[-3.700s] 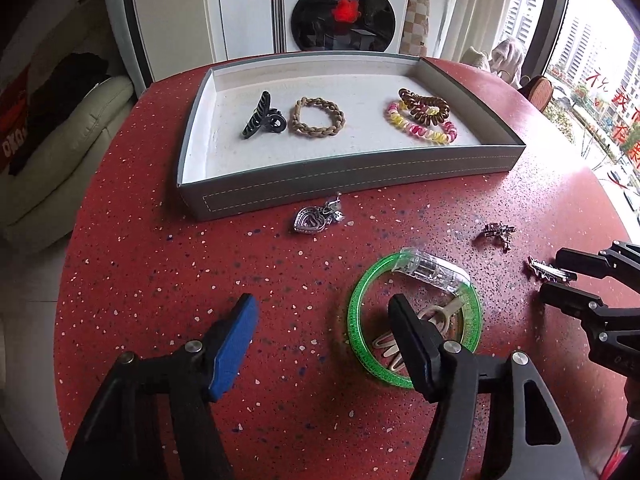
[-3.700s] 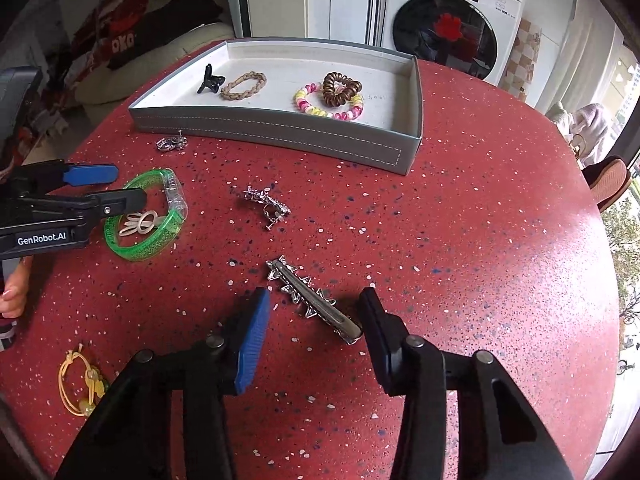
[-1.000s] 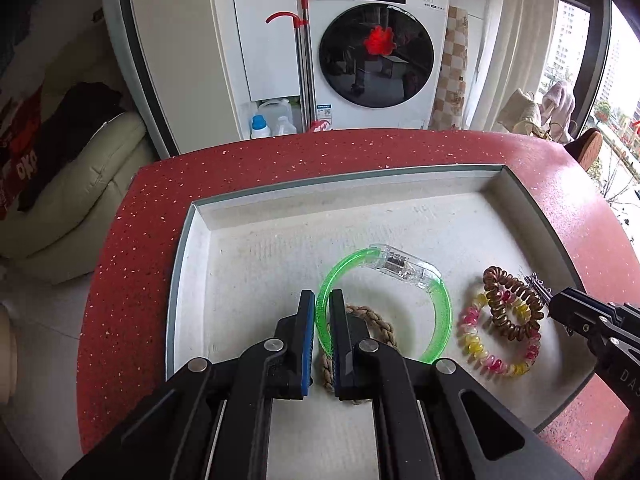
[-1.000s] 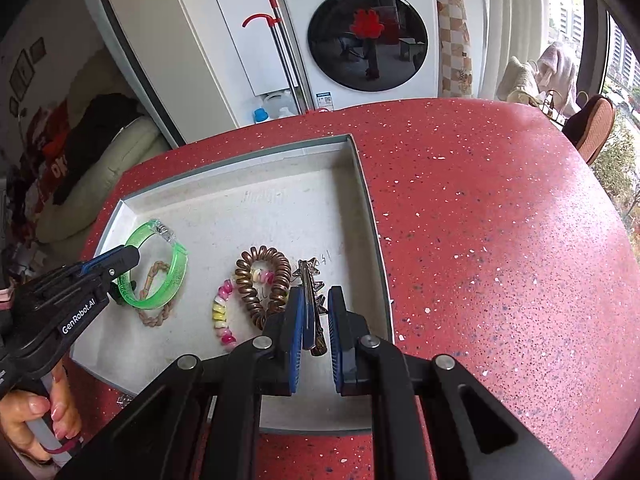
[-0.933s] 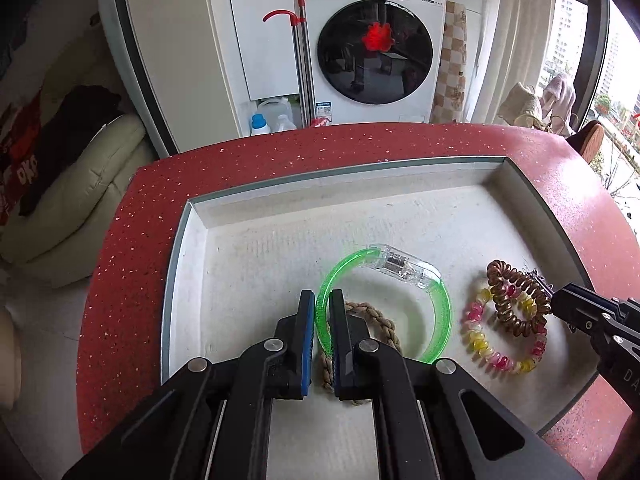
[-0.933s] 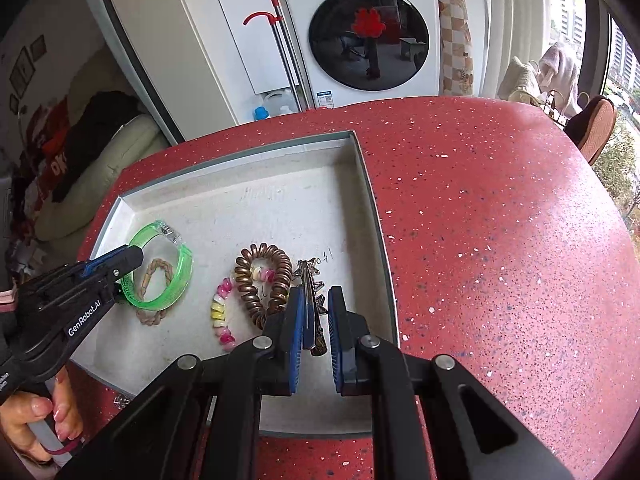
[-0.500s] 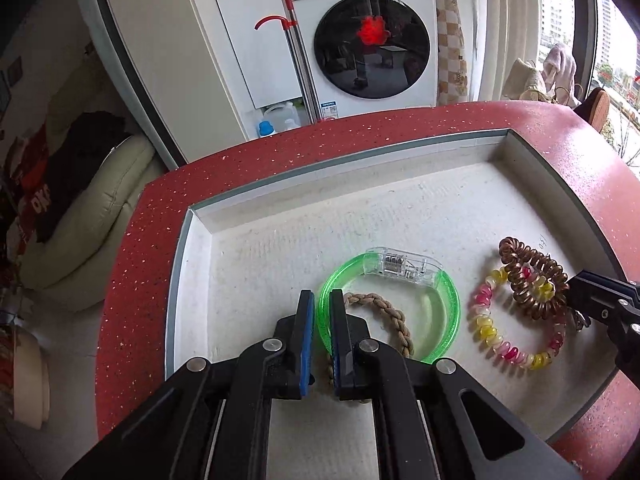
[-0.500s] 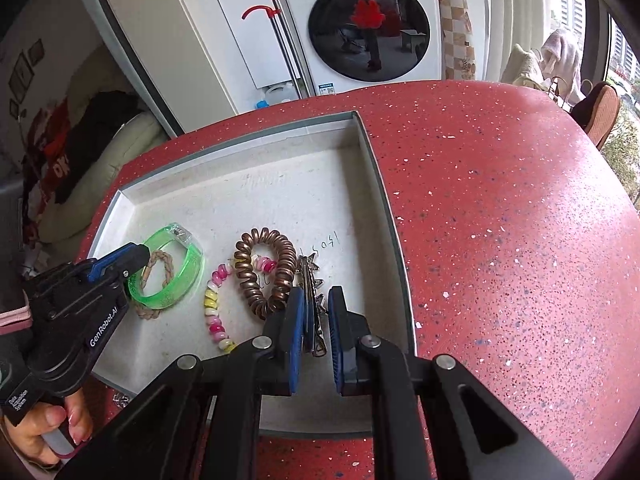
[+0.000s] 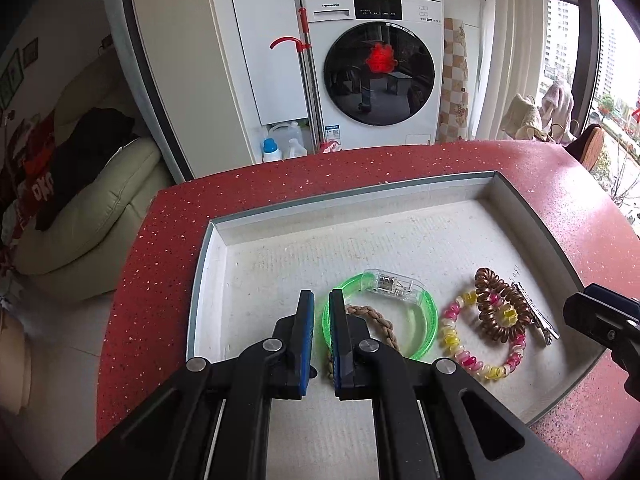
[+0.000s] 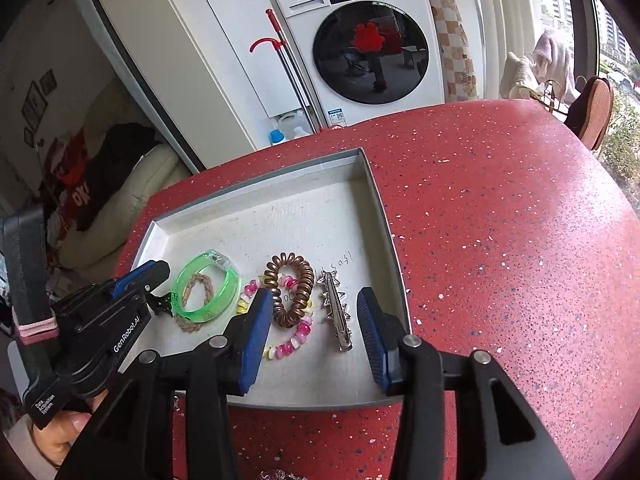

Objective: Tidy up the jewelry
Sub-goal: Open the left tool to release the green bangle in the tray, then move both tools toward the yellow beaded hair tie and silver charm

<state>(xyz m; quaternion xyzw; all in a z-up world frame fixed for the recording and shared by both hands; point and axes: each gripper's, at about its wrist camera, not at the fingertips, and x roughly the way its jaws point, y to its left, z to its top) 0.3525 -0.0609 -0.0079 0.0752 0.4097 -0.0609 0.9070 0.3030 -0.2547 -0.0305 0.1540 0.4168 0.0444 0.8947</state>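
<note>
1. Progress looks decent. The tray [image 10: 384, 216] on the red worktop [image 10: 500, 240] already has the green bangle [image 9: 424, 312], a braided bracelet [image 9: 376, 318], the pink-and-yellow bead bracelet [image 9: 472, 360], a brown coil hair tie [image 9: 500, 312] and a spiky silver hair clip [image 10: 336, 316] in it.

2. What's left is hard to call from here. There's something shiny on the worktop at the very bottom edge of the right camera view, too cut off to identify, so I'd guess at least one piece is not in the tray yet.

3. The left gripper [image 9: 318, 332] has its jaws nearly together, with the near rim of the green bangle sitting in the narrow gap. Can't honestly tell if it's pinching or has just let go. The bangle rests on the tray floor, overlapping the braided bracelet.

4. The right gripper [image 10: 316, 336] has its jaws spread wide and holds nothing. The silver hair clip lies flat on the tray floor between them, closer to the right-hand one, just beside the coil tie.
</note>
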